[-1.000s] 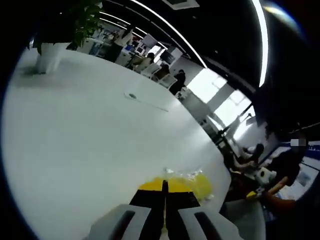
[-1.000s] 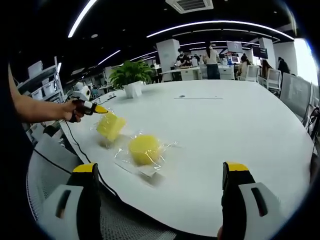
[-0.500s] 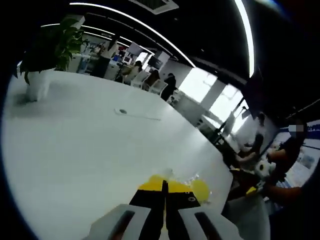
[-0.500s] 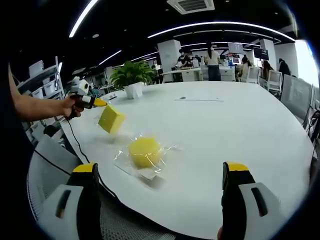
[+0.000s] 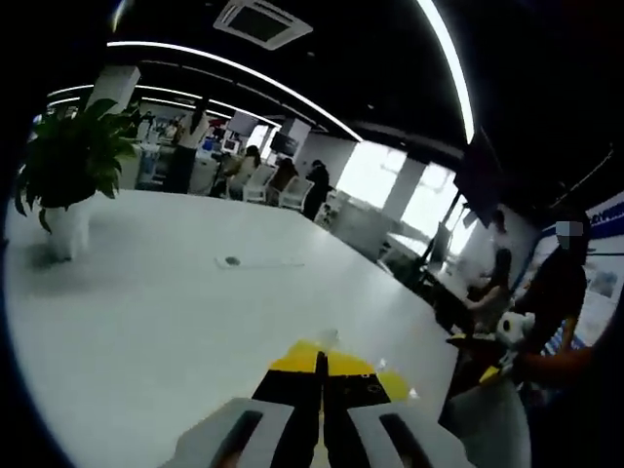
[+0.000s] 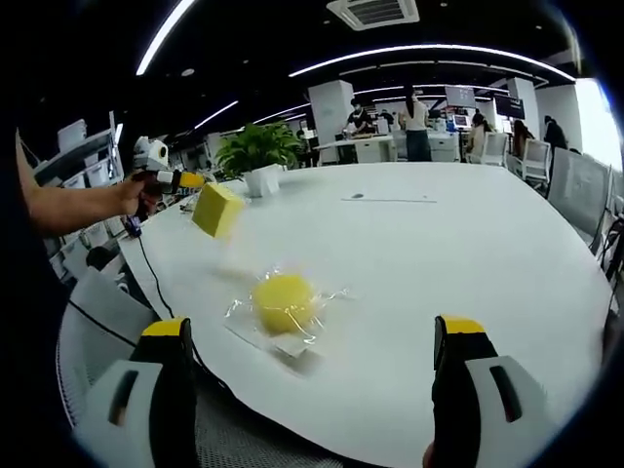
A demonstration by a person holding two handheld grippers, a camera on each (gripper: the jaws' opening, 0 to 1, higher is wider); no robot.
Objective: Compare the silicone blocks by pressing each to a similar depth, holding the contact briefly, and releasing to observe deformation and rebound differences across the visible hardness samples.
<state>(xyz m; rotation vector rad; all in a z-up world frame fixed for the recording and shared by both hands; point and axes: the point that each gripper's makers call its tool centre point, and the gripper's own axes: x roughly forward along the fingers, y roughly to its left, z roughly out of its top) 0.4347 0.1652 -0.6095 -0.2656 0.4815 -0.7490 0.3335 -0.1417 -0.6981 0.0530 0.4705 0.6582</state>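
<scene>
Spreading across the middle of both views, the white table [image 6: 468, 283] is the largest thing, its curved edge running along the lower part of the right gripper view and its far side reaching toward desks and people at the top of the frame. A potted plant [image 6: 255, 156] stands on it in the upper left of the right gripper view; in the left gripper view the plant sits at the left edge of the frame. A thin pale strip with a small round mark [image 6: 388, 198] lies on the tabletop in the upper middle.

The right gripper [image 6: 317, 390] rises from the bottom of its own view with its 2 jaws spread wide apart, nothing between them.

Above that gap, in the lower middle of the frame, a round yellow silicone block [image 6: 284, 300] rests on the table inside a clear wrapper [image 6: 255, 322].

At the upper left of the right gripper view, a hand [image 6: 134, 195] holds the left gripper [image 6: 200, 181], its yellow tips pinching a square yellow silicone block [image 6: 217, 210] that hangs tilted in the air above the table. In the left gripper view the 2 jaws are pressed close together at the bottom middle, with yellow showing just past their tips.
</scene>
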